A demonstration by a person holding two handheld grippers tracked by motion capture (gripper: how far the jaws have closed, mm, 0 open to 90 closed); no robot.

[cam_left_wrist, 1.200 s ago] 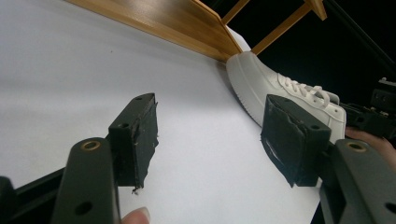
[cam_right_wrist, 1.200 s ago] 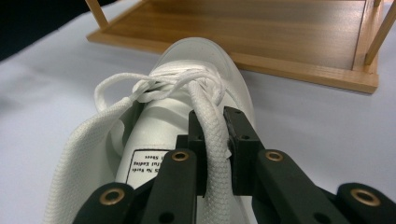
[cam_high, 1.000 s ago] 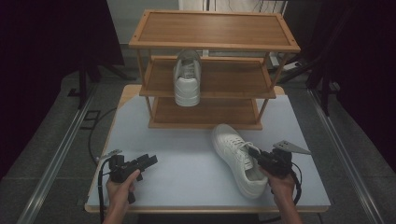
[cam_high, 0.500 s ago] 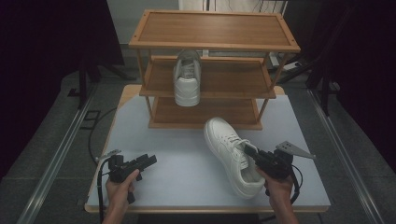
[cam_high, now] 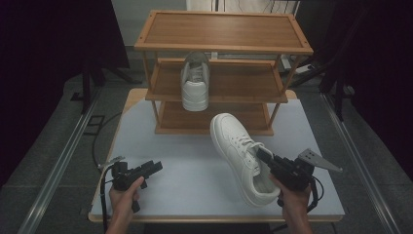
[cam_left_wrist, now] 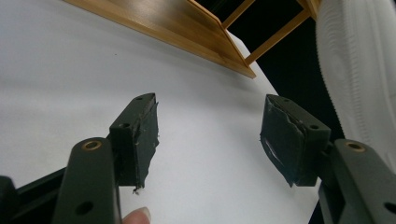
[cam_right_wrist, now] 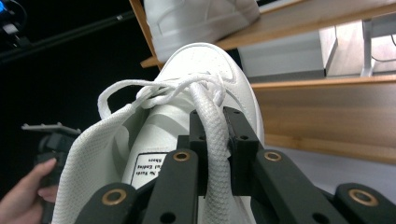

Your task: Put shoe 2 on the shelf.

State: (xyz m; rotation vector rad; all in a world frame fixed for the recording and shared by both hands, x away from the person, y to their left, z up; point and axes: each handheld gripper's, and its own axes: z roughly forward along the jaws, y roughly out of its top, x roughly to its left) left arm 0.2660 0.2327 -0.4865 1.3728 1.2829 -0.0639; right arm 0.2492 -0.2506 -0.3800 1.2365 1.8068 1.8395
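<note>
White shoe point(cam_high: 241, 156) hangs above the table point(cam_high: 185, 165) near the rack point(cam_high: 221, 73), my right gripper point(cam_right_wrist: 215, 135) pinching its collar to carry it; my left gripper point(cam_left_wrist: 208, 135), spread and empty, waits aside.

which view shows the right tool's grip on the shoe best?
The right gripper view: the right tool pinches the held shoe's collar edge between both jaws, close up. The high view shows the whole shoe tilted above the table. The left gripper view catches its ribbed sole.
</note>
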